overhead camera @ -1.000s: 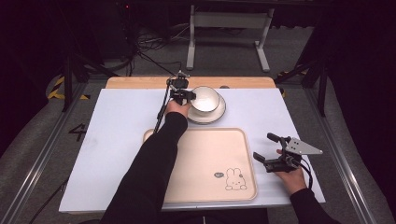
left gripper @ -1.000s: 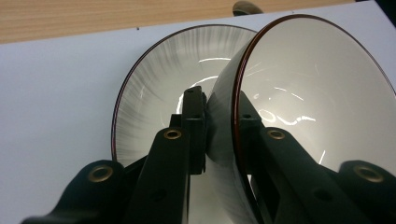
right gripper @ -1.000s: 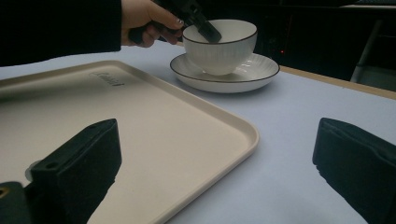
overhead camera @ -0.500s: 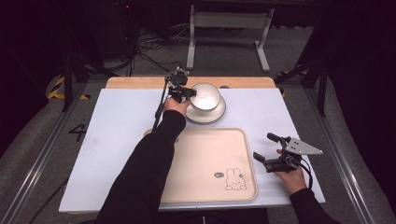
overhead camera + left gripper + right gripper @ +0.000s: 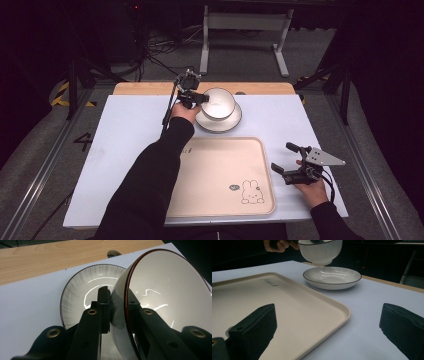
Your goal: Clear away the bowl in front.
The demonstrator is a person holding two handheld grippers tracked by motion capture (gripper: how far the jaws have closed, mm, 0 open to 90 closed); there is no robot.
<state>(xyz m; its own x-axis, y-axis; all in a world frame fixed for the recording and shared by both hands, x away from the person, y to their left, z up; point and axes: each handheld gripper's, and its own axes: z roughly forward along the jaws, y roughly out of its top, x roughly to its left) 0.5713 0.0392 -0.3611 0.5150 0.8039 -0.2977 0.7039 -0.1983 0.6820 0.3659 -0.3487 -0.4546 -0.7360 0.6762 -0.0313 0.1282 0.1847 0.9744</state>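
Lifted since a second ago, the white bowl (image 5: 219, 101) now hangs clear above the shallow plate (image 5: 218, 120) it sat in before; the right gripper view shows an open gap between the bowl's foot and the plate's inside. The left tongs (image 5: 200, 97) are clamped on the bowl's rim, one jaw inside the bowl and one against its ribbed outer wall, as the left gripper view shows close up, with the bowl tilted across the frame and the plate behind it. The left hand (image 5: 182, 111) and its dark sleeve reach far forward over the counter (image 5: 125, 130) to the far side, where the plate rests on the white sheet just short of the bare wooden strip (image 5: 150, 88) at the back edge.

Nearer the person lies the beige tray (image 5: 220, 175), flat on the counter, with a small rabbit drawing (image 5: 251, 192) in its near right corner. The right tongs (image 5: 283, 160) have not shifted from the earlier frames: they rest low beside the tray's right edge, jaws wide apart and gripping nothing, held by the right hand (image 5: 310, 187). One jaw sits over the tray's edge in the right gripper view, the other over the white sheet.
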